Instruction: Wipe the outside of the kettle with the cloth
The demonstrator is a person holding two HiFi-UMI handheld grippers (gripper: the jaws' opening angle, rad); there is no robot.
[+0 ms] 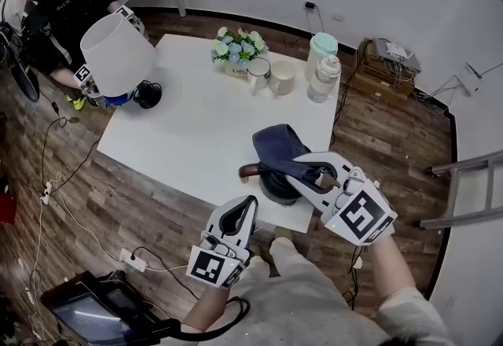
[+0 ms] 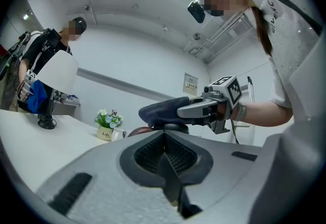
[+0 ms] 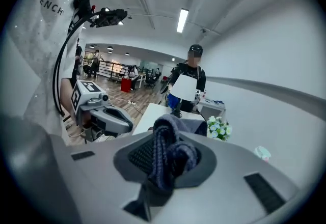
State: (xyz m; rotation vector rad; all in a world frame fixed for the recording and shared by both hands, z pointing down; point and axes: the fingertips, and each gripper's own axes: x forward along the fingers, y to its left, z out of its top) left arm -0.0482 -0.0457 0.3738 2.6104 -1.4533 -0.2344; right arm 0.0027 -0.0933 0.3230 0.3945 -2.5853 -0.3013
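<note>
The right gripper (image 1: pixel 301 171) has its jaws clamped on a bunched fold of the soft navy cloth (image 1: pixel 279 144), which drapes over the round dark kettle (image 1: pixel 273 187) at the near edge of the white table (image 1: pixel 196 124). The left gripper (image 1: pixel 238 215) hovers just beside the kettle, its ribbed jaws pressed together on nothing.

White table (image 1: pixel 196 132) — lamp (image 1: pixel 116 53), flowers (image 1: pixel 237 47), mug (image 1: pixel 258 73), bottle (image 1: pixel 324 79).

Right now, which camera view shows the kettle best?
The head view: the kettle stands at the near edge of the table, dark body and brown handle visible under the cloth. The left gripper view shows only its top and handle tip. The right gripper view hides it behind the gripped cloth.
</note>
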